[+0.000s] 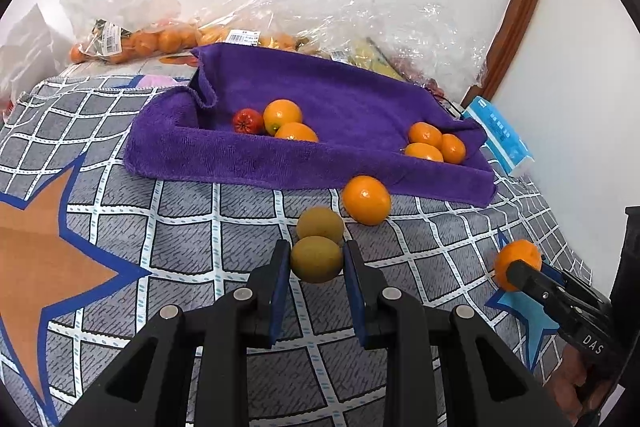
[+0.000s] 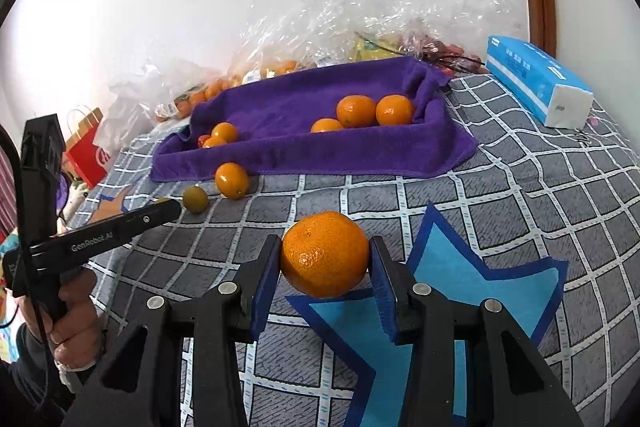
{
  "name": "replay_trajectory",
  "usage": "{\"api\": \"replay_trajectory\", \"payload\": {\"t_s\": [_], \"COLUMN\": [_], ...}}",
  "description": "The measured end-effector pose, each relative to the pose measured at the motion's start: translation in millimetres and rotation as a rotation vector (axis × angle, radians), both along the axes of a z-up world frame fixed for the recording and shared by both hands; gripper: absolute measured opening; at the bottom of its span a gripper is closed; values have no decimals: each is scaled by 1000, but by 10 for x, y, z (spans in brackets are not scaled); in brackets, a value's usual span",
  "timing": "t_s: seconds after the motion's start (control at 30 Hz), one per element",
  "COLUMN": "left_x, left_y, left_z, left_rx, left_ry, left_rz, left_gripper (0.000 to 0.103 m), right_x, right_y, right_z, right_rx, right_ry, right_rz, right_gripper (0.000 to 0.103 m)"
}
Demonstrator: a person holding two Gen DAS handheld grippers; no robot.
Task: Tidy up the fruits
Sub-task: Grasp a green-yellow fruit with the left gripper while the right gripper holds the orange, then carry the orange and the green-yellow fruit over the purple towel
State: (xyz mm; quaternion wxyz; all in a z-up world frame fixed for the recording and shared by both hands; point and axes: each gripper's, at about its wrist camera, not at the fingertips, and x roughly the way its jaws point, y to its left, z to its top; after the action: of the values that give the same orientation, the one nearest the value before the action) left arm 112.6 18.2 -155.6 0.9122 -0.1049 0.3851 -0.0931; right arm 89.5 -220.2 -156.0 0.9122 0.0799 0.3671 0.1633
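Observation:
My left gripper (image 1: pixel 316 251) is shut on a small green-brown fruit (image 1: pixel 316 261), just above the checked cover. A second green fruit (image 1: pixel 320 225) lies right behind it, and a loose orange (image 1: pixel 366 200) rests against the front of the purple towel-lined tray (image 1: pixel 280 167). The tray holds a red fruit (image 1: pixel 248 121) with two oranges on the left and three small oranges (image 1: pixel 425 135) on the right. My right gripper (image 2: pixel 325 247) is shut on a mandarin (image 2: pixel 325 254) over the blue star; it also shows at the right edge of the left wrist view.
Clear plastic bags of fruit (image 1: pixel 132 39) lie against the wall behind the tray. A blue tissue pack (image 2: pixel 536 83) sits to the tray's right, and a red paper bag (image 2: pixel 86 155) stands at the far left. A hand (image 2: pixel 76 323) holds the left gripper.

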Motion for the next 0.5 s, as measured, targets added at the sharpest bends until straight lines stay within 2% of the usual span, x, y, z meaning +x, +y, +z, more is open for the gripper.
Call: {"api": "replay_trajectory", "payload": {"t_s": [0.13,0.27,0.5], "left_x": [6,8,4], "left_y": [-16,7,45], "left_z": [-1,-1,7], "left_rx": [4,-3,2], "left_ry": [1,3,-4], "left_rz": [-7,4,43], "left_gripper": [25,25,25], "right_x": [17,37,80], "right_y": [-25,31,144], "right_z": [4,32,223], "right_rx": [8,-39,-53], "right_ry": [12,13,-32], "right_rz": [-12,-26,-9], "right_gripper": [44,44,44]}}
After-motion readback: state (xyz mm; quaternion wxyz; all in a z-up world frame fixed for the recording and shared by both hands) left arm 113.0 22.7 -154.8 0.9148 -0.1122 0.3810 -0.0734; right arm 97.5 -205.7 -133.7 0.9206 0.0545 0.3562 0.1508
